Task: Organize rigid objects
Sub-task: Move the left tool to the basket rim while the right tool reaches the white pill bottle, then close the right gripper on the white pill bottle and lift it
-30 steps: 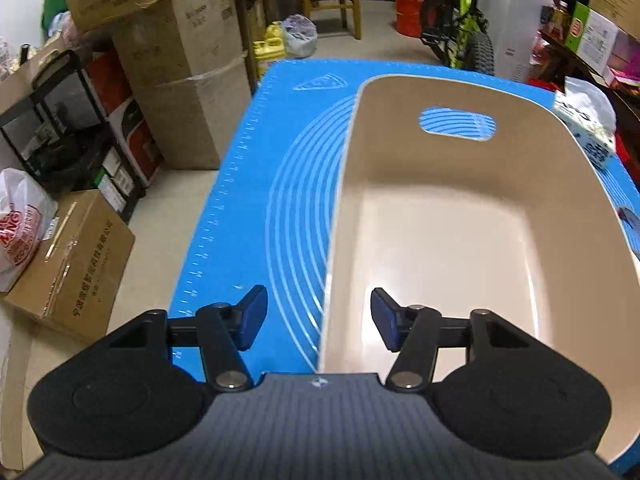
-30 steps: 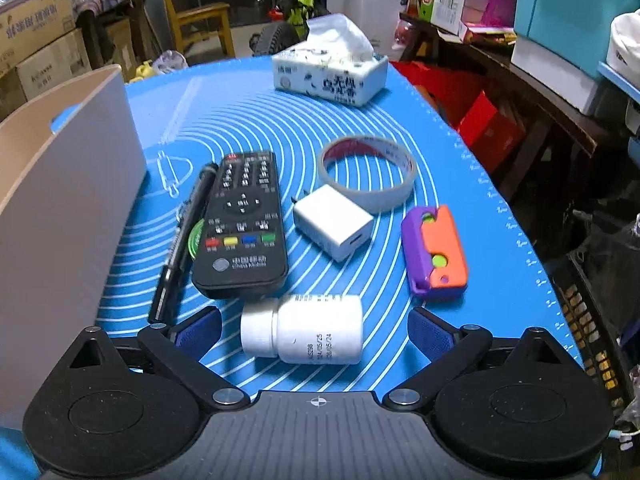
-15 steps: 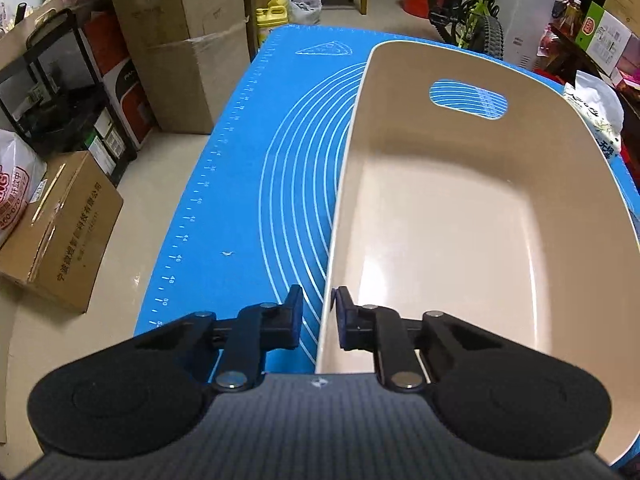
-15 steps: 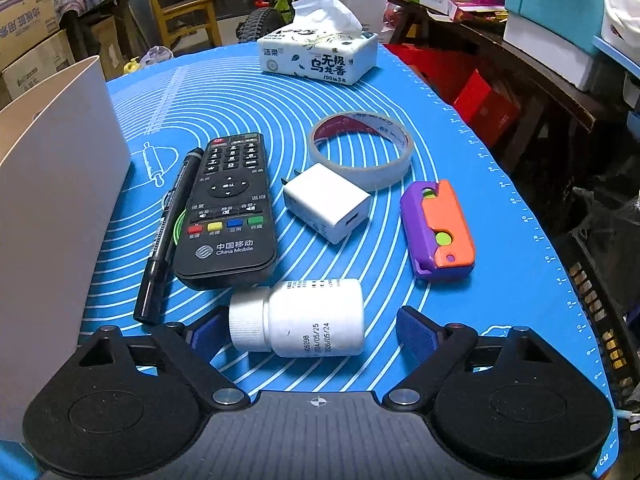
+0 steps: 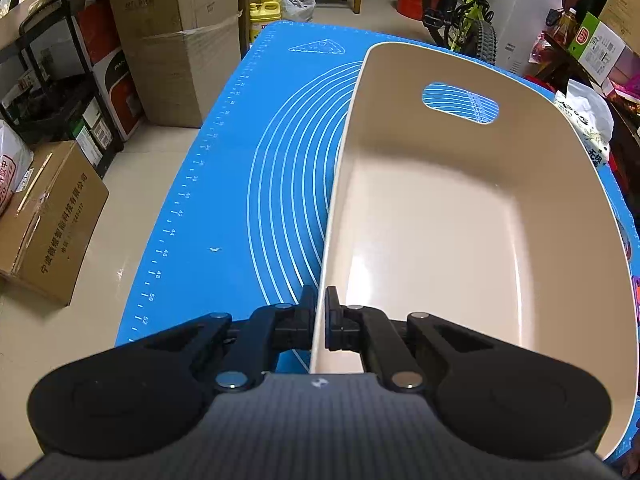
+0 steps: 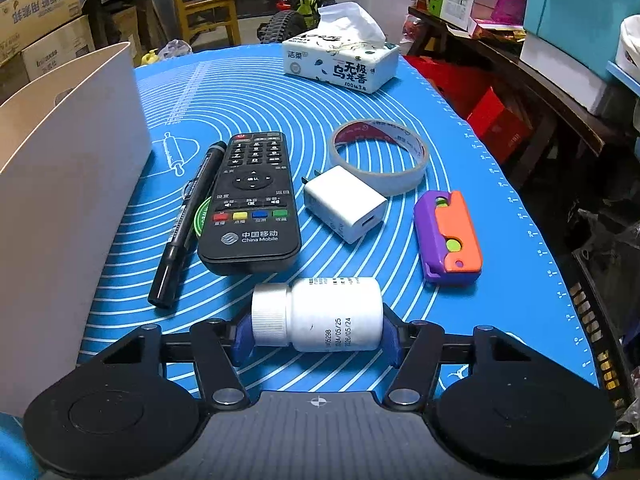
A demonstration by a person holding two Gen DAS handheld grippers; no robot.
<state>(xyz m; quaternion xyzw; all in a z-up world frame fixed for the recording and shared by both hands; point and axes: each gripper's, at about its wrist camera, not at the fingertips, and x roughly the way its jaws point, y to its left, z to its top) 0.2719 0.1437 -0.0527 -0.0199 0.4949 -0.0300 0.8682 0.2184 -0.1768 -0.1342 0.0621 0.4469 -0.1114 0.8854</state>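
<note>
Left gripper (image 5: 320,312) clamped on near wall of beige bin (image 5: 460,240), lower centre. Right gripper (image 6: 318,338) closing; pads touch both ends of white bottle (image 6: 320,314) lying on blue mat (image 6: 256,104). Beyond: remote (image 6: 252,200), marker (image 6: 186,224), charger (image 6: 344,202), tape roll (image 6: 380,156), tissue box (image 6: 340,62) upper centre. Cardboard boxes (image 5: 172,36) upper left.

On the worktop: one beige bin (image 5: 472,240), one white pill bottle (image 6: 320,314), one black remote control (image 6: 252,204), one black marker pen (image 6: 188,224), one white charger plug (image 6: 344,204), one tape roll (image 6: 380,156), one purple-and-orange toy cutter (image 6: 448,236), one tissue pack (image 6: 340,60).
</note>
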